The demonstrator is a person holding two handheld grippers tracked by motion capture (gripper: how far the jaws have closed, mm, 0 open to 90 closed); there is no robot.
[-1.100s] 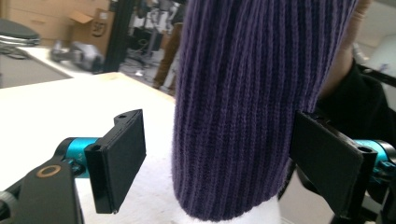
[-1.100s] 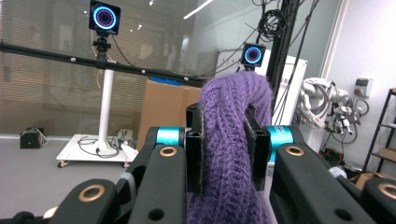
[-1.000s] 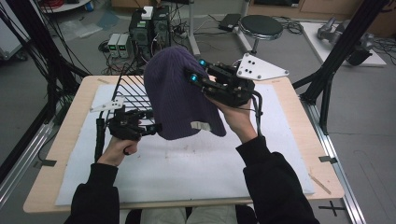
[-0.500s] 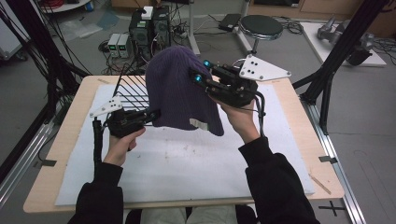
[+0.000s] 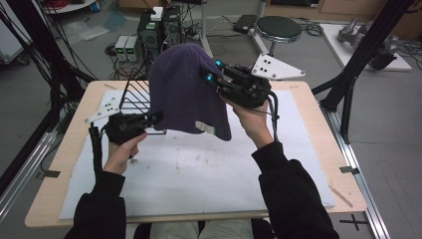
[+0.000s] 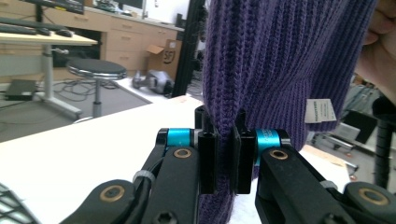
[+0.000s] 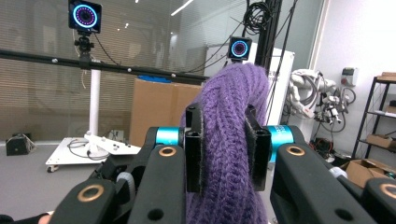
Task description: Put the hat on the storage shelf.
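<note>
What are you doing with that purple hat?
A person is holding up a purple knit beanie above the table with two hand-held grippers. The right gripper is clamped on the hat's upper part and lifts it. The left gripper has just closed on the hat's lower edge, with the knit pinched between its pads. The hat hangs between them, its small white label showing. A black wire rack stands on the table behind it.
</note>
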